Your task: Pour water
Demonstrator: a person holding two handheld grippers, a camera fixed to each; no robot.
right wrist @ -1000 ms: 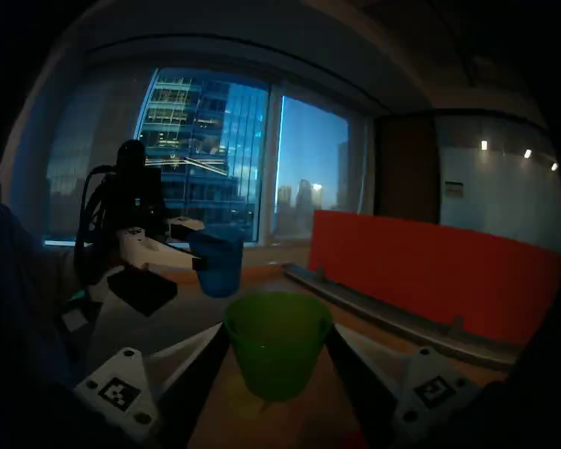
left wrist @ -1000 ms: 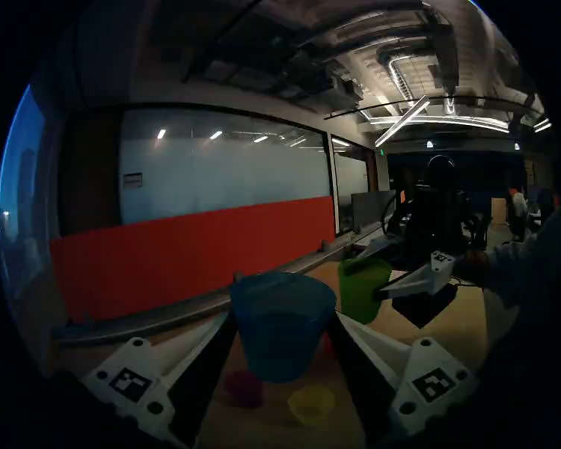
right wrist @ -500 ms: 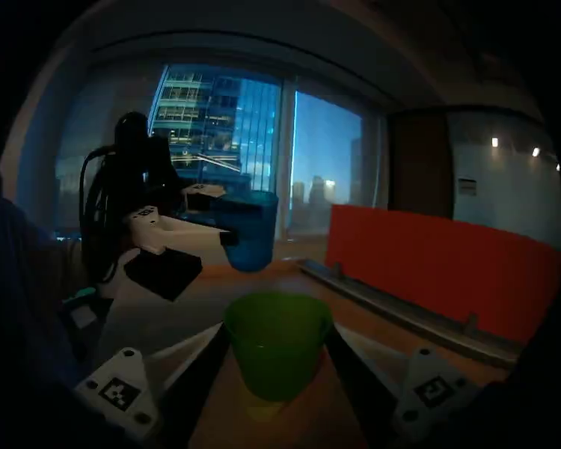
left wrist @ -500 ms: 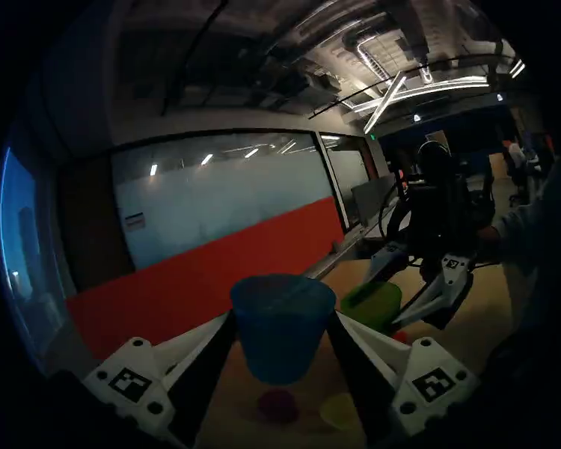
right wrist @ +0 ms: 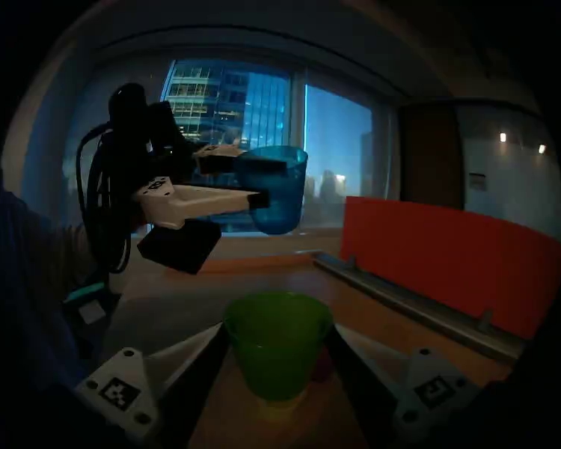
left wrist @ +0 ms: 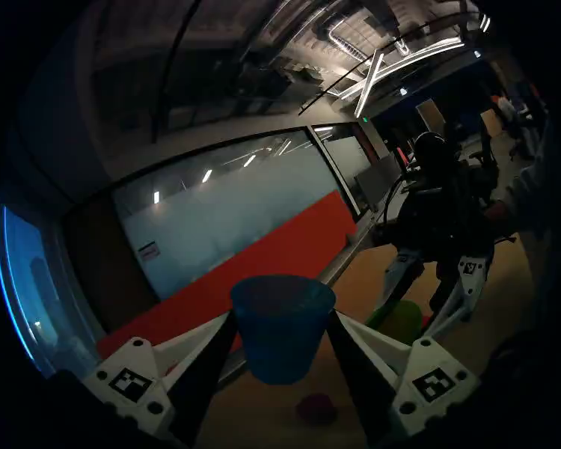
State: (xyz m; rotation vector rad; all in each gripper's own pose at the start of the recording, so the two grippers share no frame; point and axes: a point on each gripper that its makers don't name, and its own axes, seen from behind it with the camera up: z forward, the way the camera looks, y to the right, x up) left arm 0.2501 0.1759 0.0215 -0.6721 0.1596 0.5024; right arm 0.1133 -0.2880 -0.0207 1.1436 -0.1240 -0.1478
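In the left gripper view my left gripper is shut on a blue cup, held upright between both fingers. Lower right of it the green cup sits in my right gripper. In the right gripper view my right gripper is shut on the green cup. The blue cup hangs above and slightly left of it, tilted a little, in my left gripper. I see no water in either cup in this dim light.
A wooden tabletop lies below the cups. A small magenta cup stands on it, and a yellowish object shows under the green cup. A red partition with a metal rail borders the table. Windows lie behind.
My left gripper has risen with the blue cup and tilted. It now hangs higher than the green cup. My right gripper has held the green cup nearly still, a little lower.
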